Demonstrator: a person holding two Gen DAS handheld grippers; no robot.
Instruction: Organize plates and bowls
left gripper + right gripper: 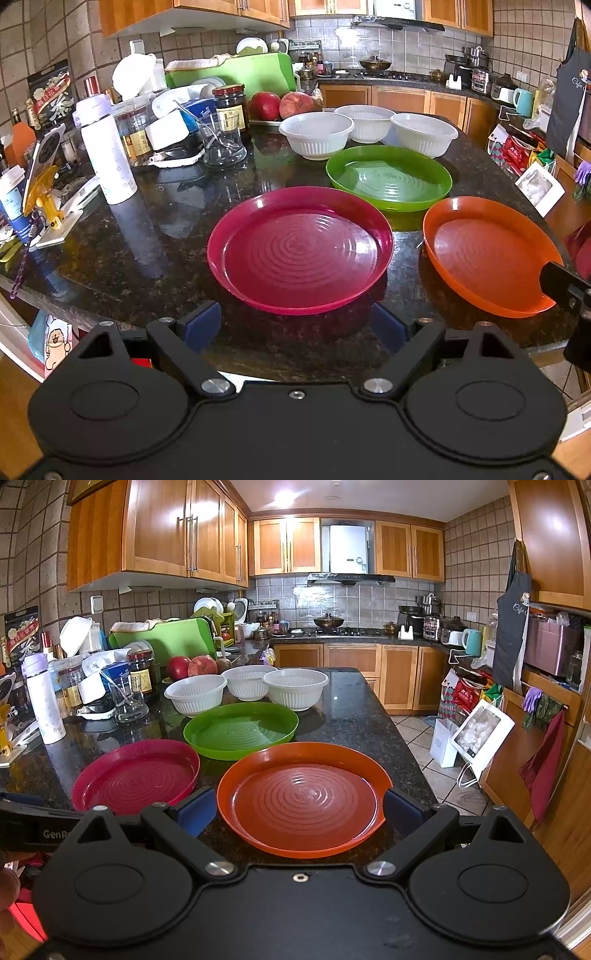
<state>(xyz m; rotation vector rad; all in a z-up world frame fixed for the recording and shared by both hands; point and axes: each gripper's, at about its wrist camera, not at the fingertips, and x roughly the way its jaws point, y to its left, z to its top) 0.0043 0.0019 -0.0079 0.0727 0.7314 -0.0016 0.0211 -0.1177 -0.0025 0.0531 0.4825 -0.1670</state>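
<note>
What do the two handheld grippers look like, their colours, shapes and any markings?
Both match: the left gripper and right gripper have matte black bodies with two round raised discs, angled black linkage arms on silver pivot bolts, and dark blue fingertip pads. From the right wrist view, the left gripper's black side shows white lettering starting "GenR". No cables or sleeves are visible.

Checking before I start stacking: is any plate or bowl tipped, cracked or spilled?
Nothing stands out. The red plate, green plate and orange plate lie flat and apart; the three white bowls stand upright and look empty.
</note>
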